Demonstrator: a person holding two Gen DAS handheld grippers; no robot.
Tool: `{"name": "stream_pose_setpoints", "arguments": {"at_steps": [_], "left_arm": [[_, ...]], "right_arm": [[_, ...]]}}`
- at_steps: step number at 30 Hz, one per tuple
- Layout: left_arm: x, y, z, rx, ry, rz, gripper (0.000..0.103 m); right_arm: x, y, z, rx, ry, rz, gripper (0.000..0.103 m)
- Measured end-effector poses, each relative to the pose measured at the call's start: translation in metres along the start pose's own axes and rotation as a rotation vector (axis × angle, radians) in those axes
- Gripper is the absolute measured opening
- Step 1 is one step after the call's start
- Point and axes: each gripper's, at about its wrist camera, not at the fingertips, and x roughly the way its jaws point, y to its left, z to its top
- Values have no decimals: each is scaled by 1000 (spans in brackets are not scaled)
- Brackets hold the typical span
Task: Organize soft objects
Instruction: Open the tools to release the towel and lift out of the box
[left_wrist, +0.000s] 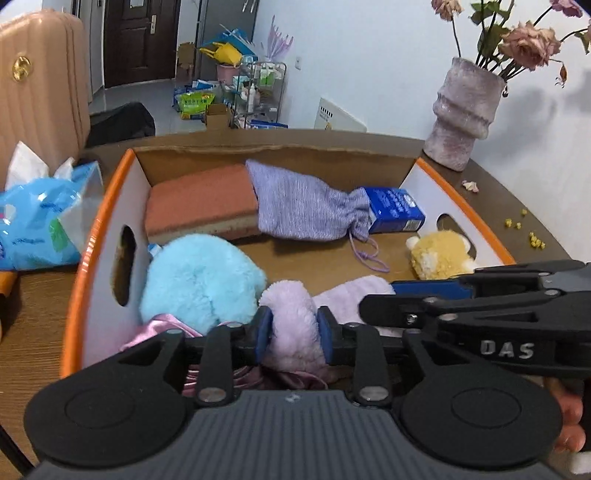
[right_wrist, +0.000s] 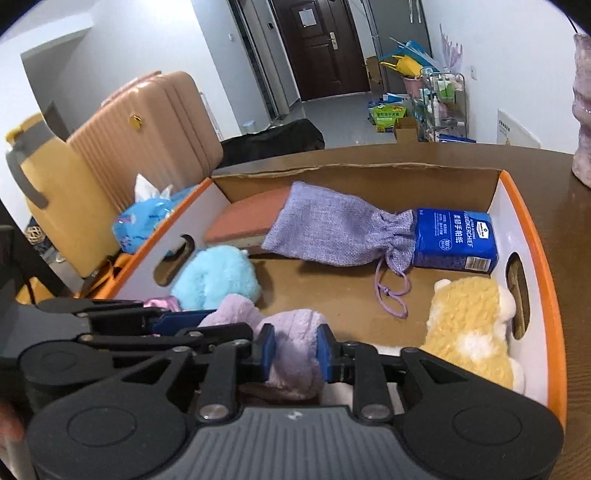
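Note:
A lilac fluffy cloth (left_wrist: 291, 314) (right_wrist: 295, 332) lies at the near end of an open cardboard box with an orange rim (left_wrist: 96, 295) (right_wrist: 550, 295). My left gripper (left_wrist: 294, 332) is shut on one end of it. My right gripper (right_wrist: 296, 349) pinches the other end, its blue pads pressed into the pile. Each gripper shows from the side in the other's view. Also in the box are a light blue plush (left_wrist: 199, 280) (right_wrist: 216, 278), a yellow plush (left_wrist: 439, 258) (right_wrist: 469, 332), a purple drawstring pouch (left_wrist: 303, 206) (right_wrist: 332, 232), a red-topped sponge (left_wrist: 199, 203) (right_wrist: 251, 218) and pink satin fabric (left_wrist: 162, 328).
A blue tissue pack (left_wrist: 395, 208) (right_wrist: 454, 240) stands in the box's far right corner. On the brown table, a vase of dried flowers (left_wrist: 461, 110) is behind the box and a blue tissue bag (left_wrist: 37, 221) is to its left. A tan suitcase (right_wrist: 147, 122) stands beyond.

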Motion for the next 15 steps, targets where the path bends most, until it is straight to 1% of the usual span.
{"name": "stream_pose_setpoints", "arguments": {"at_steps": [1, 2, 3, 5, 7, 8, 9, 10, 11, 13, 14, 15], "left_arm": [[-9, -1, 1, 7, -13, 6, 39], [-20, -3, 2, 11, -33, 14, 45], [-32, -3, 4, 15, -54, 22, 47], [-61, -6, 7, 27, -103, 38, 47], [-90, -8, 9, 23, -151, 60, 49], [-107, -8, 8, 23, -181, 77, 52], [-123, -8, 6, 25, -213, 94, 57], [-140, -10, 2, 29, -252, 111, 60], [-153, -10, 0, 34, -284, 123, 67], [-178, -14, -10, 42, -353, 155, 72], [-188, -17, -16, 43, -383, 173, 77], [-197, -20, -23, 43, -426, 187, 85]], "right_arm": [[-8, 1, 2, -5, -14, -10, 33], [-18, 3, 3, -13, -33, -24, 35], [-32, 5, 6, -22, -59, -35, 36], [-55, 7, 10, -33, -105, -48, 39], [-88, 10, 13, -51, -161, -72, 41], [-105, 12, 14, -61, -191, -87, 45], [-122, 14, 14, -71, -220, -103, 47], [-138, 16, 12, -82, -252, -119, 55], [-154, 17, 10, -92, -282, -132, 65], [-181, 21, 1, -106, -339, -160, 75], [-192, 24, -6, -118, -370, -176, 78], [-200, 27, -13, -130, -406, -189, 81]]}}
